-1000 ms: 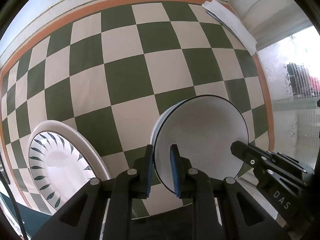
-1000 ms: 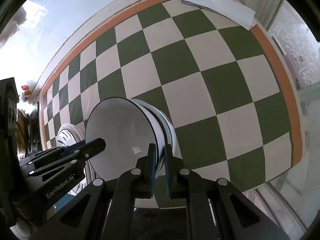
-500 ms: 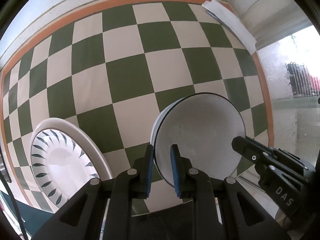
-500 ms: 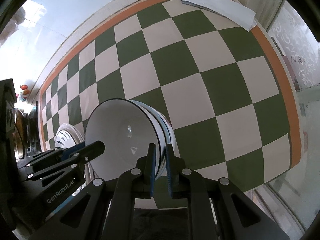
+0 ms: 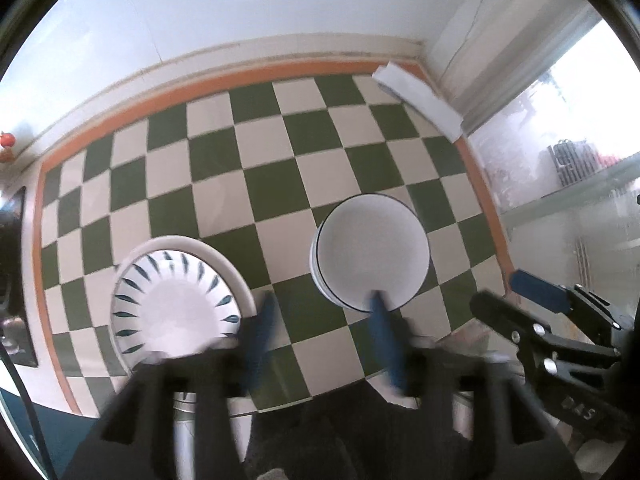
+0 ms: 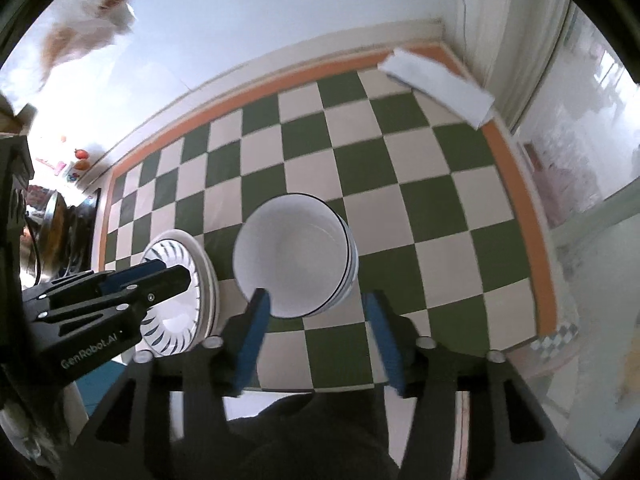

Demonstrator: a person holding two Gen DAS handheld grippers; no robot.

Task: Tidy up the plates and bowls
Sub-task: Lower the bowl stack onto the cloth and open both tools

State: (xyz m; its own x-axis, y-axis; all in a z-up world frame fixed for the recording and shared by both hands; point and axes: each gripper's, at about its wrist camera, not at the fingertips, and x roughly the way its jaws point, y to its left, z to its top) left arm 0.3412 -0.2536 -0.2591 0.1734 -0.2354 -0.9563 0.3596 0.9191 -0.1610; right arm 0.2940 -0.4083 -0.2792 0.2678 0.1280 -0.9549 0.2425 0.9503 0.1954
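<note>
A stack of white bowls with dark rims (image 5: pixel 370 254) (image 6: pixel 296 254) stands on the checkered tablecloth. To its left lies a stack of white plates with blue leaf marks (image 5: pixel 176 296) (image 6: pixel 176 292). My left gripper (image 5: pixel 322 316) is open and empty, raised above the table, its fingers framing the gap between plates and bowls. My right gripper (image 6: pixel 316 302) is open and empty, raised over the near rim of the bowl stack. Each gripper shows in the other's view, the right one (image 5: pixel 516 296) and the left one (image 6: pixel 160 276).
A green and white checkered cloth with an orange border (image 5: pixel 280 184) covers the table. A folded white paper (image 5: pixel 418 98) (image 6: pixel 436 86) lies at the far right corner. A wall runs behind and a glass pane (image 5: pixel 568 184) stands to the right.
Both grippers have let go of the bowl stack's rim, opened wide and drawn back and up. The bowls now rest on the cloth.
</note>
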